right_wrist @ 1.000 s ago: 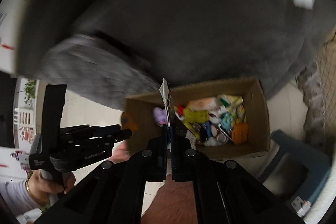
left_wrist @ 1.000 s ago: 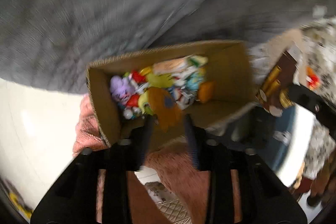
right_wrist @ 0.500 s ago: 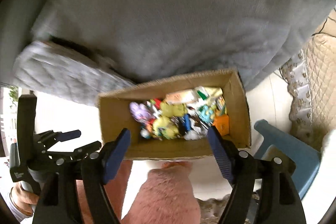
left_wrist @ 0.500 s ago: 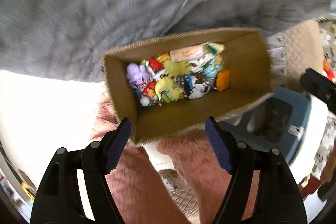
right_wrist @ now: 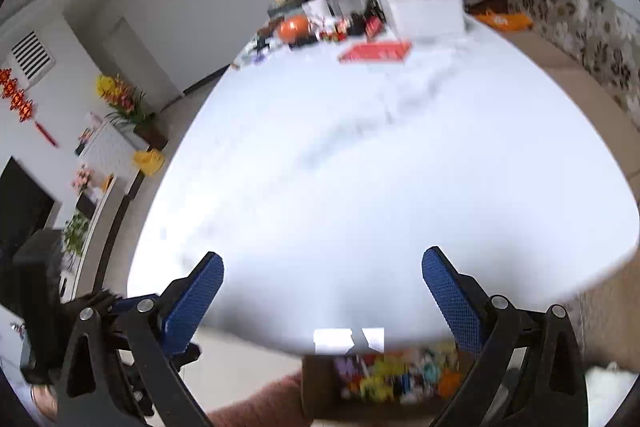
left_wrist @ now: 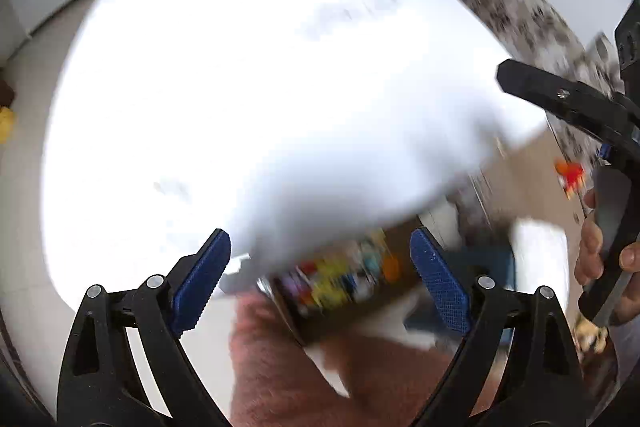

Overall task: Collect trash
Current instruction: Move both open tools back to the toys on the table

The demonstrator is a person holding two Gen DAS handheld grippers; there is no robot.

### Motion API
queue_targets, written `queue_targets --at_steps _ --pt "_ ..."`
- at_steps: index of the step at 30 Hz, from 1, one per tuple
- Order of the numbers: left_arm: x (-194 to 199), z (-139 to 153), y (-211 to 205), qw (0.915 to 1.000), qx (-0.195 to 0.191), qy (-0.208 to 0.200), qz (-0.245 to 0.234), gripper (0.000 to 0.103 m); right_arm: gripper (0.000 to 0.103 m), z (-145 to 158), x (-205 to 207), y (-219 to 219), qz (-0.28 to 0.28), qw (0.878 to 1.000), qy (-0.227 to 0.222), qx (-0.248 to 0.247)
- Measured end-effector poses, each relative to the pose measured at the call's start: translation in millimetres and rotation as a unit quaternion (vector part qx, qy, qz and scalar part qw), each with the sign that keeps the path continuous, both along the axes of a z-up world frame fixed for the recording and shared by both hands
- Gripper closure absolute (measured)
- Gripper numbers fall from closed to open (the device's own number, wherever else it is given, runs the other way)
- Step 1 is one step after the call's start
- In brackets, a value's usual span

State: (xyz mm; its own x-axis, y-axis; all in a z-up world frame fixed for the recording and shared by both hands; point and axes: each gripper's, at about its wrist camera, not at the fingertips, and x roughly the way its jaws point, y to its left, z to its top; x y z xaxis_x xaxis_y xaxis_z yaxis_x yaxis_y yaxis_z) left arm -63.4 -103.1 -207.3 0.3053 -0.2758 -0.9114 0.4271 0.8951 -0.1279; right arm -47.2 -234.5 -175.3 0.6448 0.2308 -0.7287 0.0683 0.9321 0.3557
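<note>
Trash (right_wrist: 396, 379) sits heaped in the cardboard box (left_wrist: 320, 327) below the white bench (right_wrist: 360, 187) edge (handy for dropping), so I have both left gripper (left_wrist: 320, 279) and right gripper (right_wrist: 324, 303) fingers opening wide, nothing between them.

A large white table (right_wrist: 360, 167) with a rounded near edge fills most of both wrist views, its top faintly veined with grey (marble-like, though motion blur makes that hard to confirm). Its near and middle stretches are bare. At the far end lies a flat red packet (right_wrist: 376, 51), with a white box (right_wrist: 422, 11) just behind it and an orange round thing (right_wrist: 294, 27) to the left among small, blurred clutter. Below the table's near edge, on the pale tiled floor (right_wrist: 236, 367), stands a cardboard box (right_wrist: 320, 387) holding colourful scraps (right_wrist: 396, 375).
</note>
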Motion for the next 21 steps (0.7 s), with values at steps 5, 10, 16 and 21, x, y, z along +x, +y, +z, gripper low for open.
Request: queue_targets --at_steps 5,10,16,21 --pt "69 9 46 0.9993 -0.014 -0.019 0.03 0.014 0.005 12 122 26 0.015 1.0 -0.017 -0.011" --pt "135 -11 95 0.9986 -0.017 -0.005 0.051 0.014 0.005 -10 286 38 0.018 0.999 0.01 -0.026" --pt "195 -34 158 0.9941 -0.03 0.032 0.099 0.014 0.006 -54 459 22 -0.056 0.995 0.05 -0.061" --pt "221 -49 195 0.9887 -0.048 0.049 0.133 0.014 0.007 -85 537 9 -0.095 0.99 0.067 -0.083"
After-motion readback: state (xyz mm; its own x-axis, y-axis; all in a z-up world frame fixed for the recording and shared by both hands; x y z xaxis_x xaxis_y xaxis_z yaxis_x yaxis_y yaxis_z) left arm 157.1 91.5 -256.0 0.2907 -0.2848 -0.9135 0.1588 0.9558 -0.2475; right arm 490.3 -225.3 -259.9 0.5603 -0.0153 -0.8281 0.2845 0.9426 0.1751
